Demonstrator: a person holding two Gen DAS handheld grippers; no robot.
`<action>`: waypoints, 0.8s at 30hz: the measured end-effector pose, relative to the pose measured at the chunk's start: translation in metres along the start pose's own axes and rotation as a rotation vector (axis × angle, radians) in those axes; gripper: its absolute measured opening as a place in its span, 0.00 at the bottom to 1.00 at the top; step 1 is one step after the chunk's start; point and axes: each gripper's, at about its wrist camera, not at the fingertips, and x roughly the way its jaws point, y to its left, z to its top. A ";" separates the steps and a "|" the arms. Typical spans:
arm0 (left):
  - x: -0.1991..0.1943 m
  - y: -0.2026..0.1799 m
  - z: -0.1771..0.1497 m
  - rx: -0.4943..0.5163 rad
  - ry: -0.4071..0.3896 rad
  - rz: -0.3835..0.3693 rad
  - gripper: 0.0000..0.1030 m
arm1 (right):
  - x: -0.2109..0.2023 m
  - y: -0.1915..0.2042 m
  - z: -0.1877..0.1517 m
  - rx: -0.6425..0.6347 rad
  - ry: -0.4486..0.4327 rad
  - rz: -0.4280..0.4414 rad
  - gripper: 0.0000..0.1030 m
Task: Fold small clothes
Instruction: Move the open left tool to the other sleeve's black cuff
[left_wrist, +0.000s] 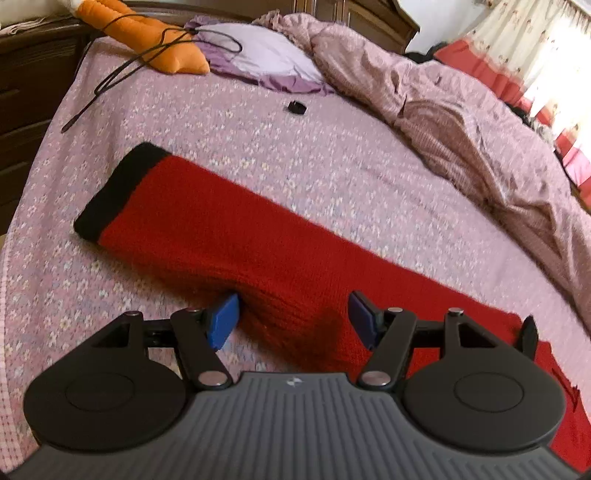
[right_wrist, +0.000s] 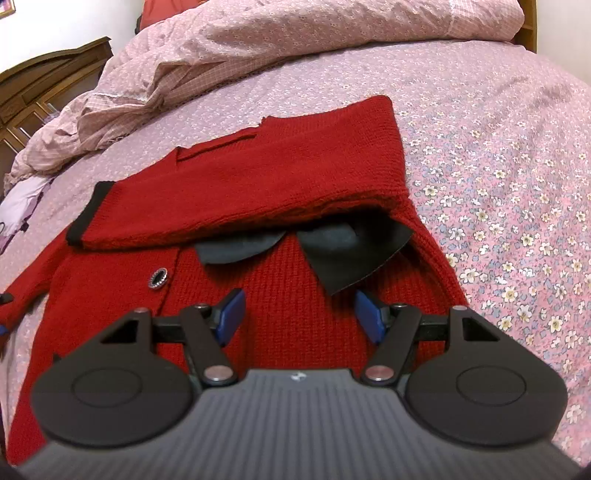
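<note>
On the bed (right_wrist: 498, 155), a red knit cardigan (right_wrist: 280, 295) lies flat. One sleeve (right_wrist: 258, 184) is folded across the chest, its long axis crosswise, black cuff (right_wrist: 86, 214) toward the left. The other sleeve (left_wrist: 207, 221) extends outward, black cuff (left_wrist: 118, 188) far-left. Both the left hand-held gripper (left_wrist: 293, 317) and the right hand-held gripper (right_wrist: 299, 314) are spread, pinching nothing. A rumpled duvet (left_wrist: 461, 122) lies beyond.
</note>
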 end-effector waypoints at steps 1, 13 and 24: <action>0.000 0.001 0.001 -0.001 -0.010 -0.004 0.67 | 0.000 0.000 0.000 0.000 0.000 0.001 0.65; -0.011 0.020 -0.003 -0.004 0.012 -0.070 0.67 | 0.001 -0.003 0.000 0.012 -0.001 0.008 0.65; -0.003 0.026 -0.009 -0.145 0.023 -0.154 0.67 | 0.001 -0.002 0.001 0.012 0.002 0.007 0.65</action>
